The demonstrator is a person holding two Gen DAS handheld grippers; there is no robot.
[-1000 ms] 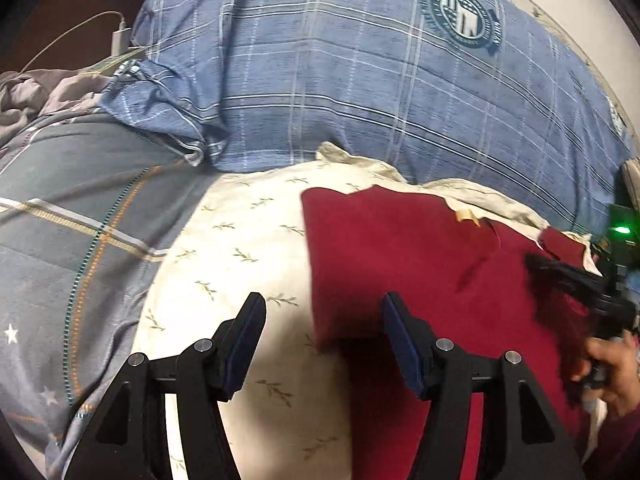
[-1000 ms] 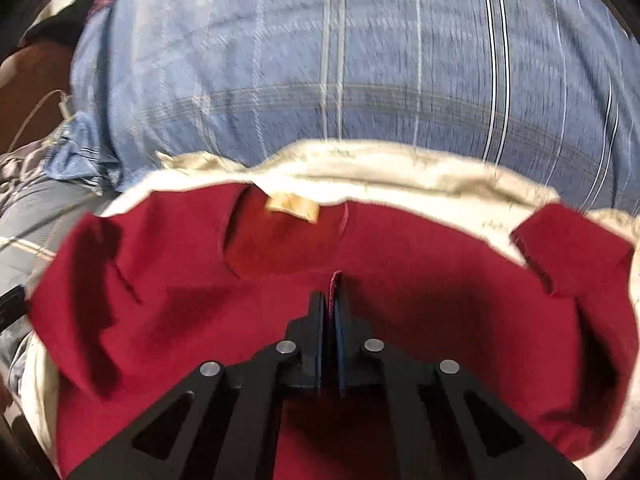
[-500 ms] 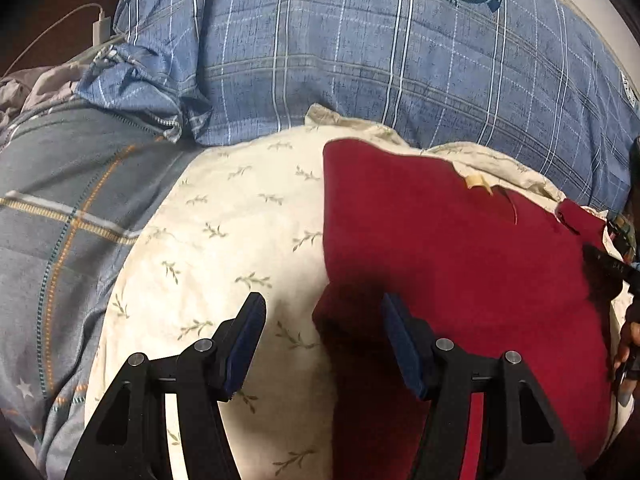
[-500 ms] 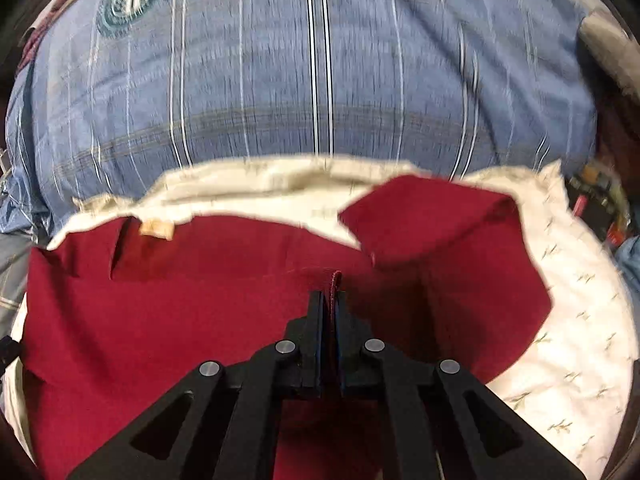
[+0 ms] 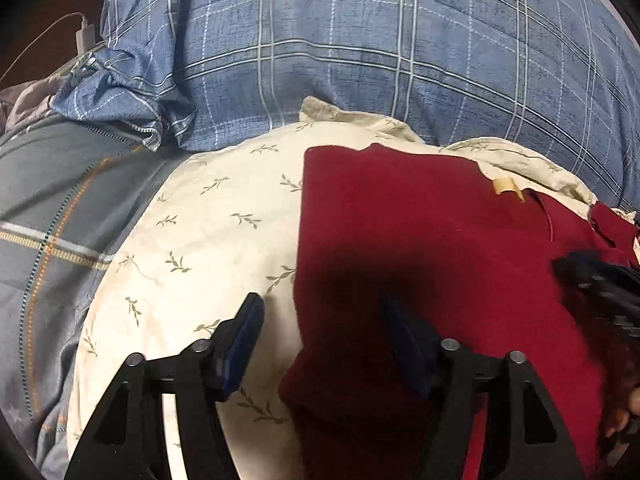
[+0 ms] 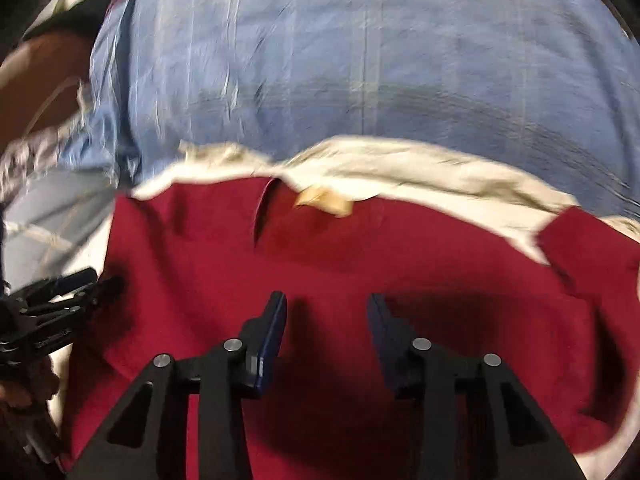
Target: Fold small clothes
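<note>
Blue plaid bedding (image 5: 360, 60) is filling the background, with a grey striped quilt (image 5: 60, 220) lying to the left and a white charger (image 5: 85, 35) beyond it. Just in front, a cream leaf-print pillow (image 5: 208, 240) is carrying the red shirt (image 5: 440, 260), which is covering the pillow's right part (its tan neck label (image 6: 324, 202) is lying near the pillow's far edge). The left gripper (image 5: 322, 344) is hovering spread wide, straddling the shirt's left edge, gripping nothing. The right gripper (image 6: 327, 328) is hanging parted over the shirt's middle, released.
</note>
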